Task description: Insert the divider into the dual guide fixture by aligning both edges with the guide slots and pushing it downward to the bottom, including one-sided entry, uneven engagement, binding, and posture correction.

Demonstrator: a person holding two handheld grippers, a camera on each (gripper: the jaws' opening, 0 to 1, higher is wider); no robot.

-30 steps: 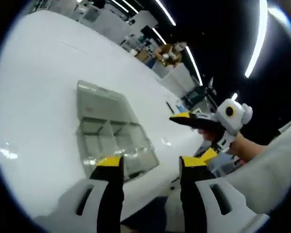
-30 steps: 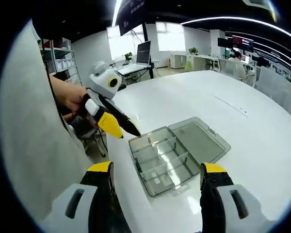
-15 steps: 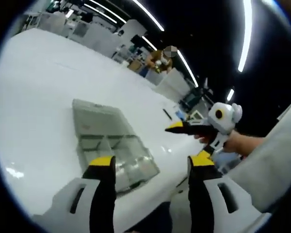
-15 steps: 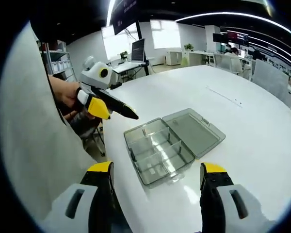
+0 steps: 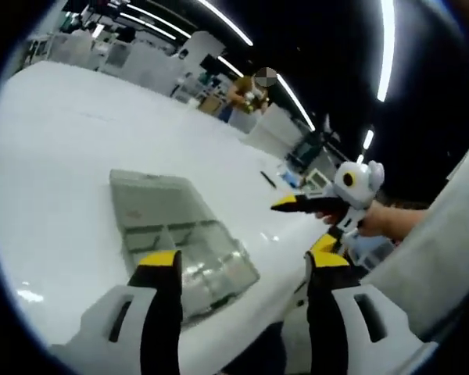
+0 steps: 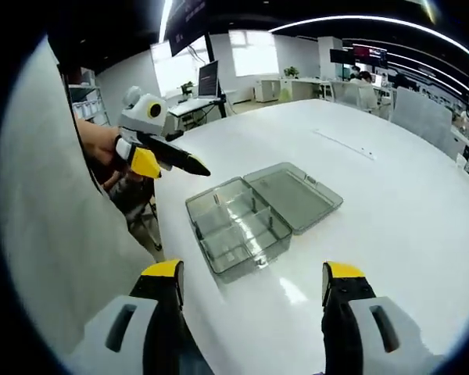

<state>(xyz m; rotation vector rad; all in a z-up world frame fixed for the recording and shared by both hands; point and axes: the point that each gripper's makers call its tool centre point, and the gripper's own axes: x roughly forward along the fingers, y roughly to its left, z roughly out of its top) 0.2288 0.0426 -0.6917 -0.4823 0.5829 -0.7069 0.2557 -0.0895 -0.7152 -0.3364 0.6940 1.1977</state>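
Grippers now sitting higher and further back from smoky translucent plastic compartment box (image 6: pixel 242 223) than second ago; approach not begun. Right gripper (image 6: pixel 250 283) jaws standing apart, holding nothing; box lying ahead of them near edge of glossy white table (image 6: pixel 391 203). Left gripper (image 5: pixel 241 268) jaws apart too, empty, box just beyond. Box interior carrying thin clear partitions; flat hinged lid (image 6: pixel 293 195) lying open on far side. Loose divider: cannot tell. Past box, smooth bare tabletop, office desks.

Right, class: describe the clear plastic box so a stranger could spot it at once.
Start at the big white table. Near its edge lies the box, smoky and see-through, with inner partitions. Its flat lid lies open beside it, and it is the one container on the table.
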